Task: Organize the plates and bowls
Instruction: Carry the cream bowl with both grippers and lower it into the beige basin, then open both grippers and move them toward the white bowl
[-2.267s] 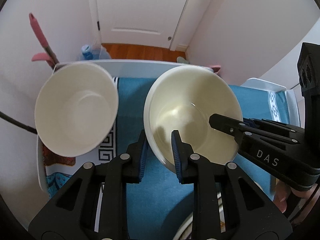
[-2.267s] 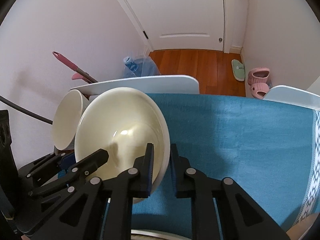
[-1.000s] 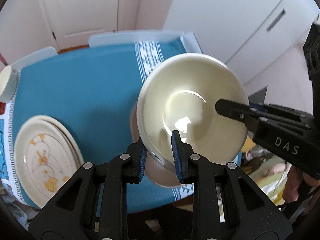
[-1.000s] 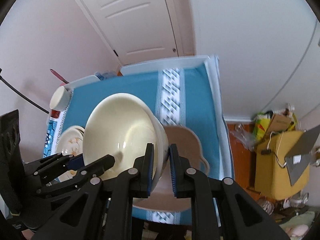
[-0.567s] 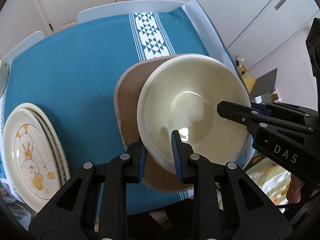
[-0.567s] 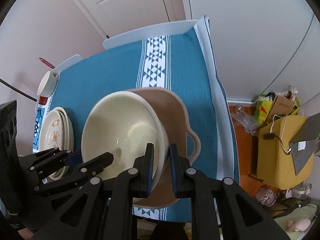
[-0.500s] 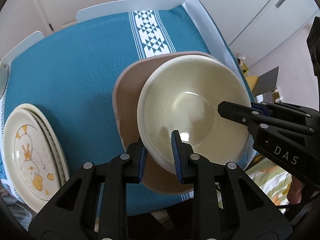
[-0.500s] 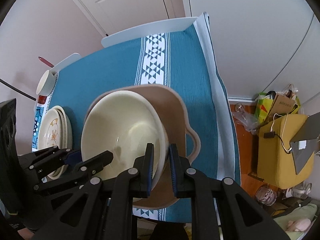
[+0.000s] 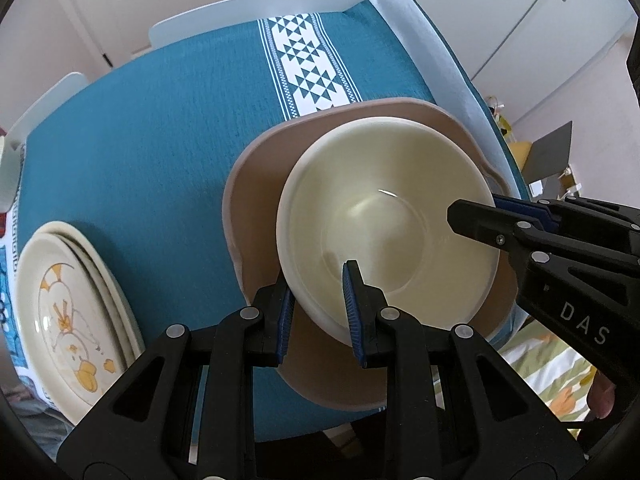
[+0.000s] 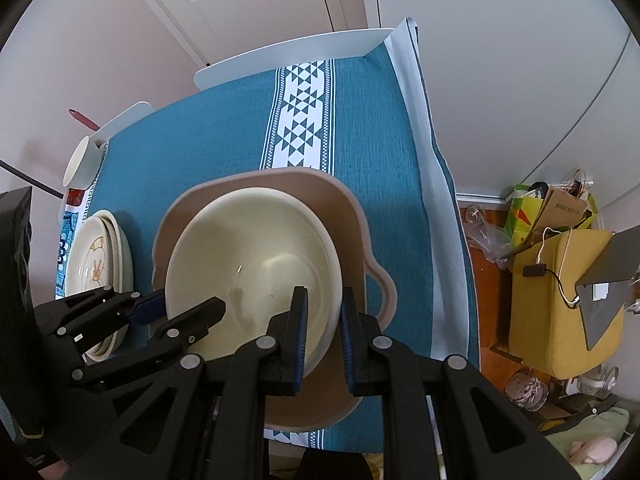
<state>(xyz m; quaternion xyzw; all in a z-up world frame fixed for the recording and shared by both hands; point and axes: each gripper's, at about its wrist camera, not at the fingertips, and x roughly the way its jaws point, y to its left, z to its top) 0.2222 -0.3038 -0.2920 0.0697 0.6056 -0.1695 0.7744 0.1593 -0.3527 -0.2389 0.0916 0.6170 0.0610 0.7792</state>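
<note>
Currently: cream bowl (image 9: 384, 216) nesting into brown bowl (image 10: 348, 216); left gripper (image 9: 318, 312), right gripper (image 10: 323, 336) clamp rim at 6 o'clock. Next: release both.

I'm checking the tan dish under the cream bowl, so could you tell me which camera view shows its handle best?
The right wrist view: the tan dish shows its looped handle whole, clear of the cream bowl. In the left wrist view only a bit of that handle peeks out behind the bowl's rim, just above the right gripper.

Both tongs, left (image 9: 318, 304) and right (image 10: 323, 330), point steeply downward, each clamped shut on a rim.
</note>
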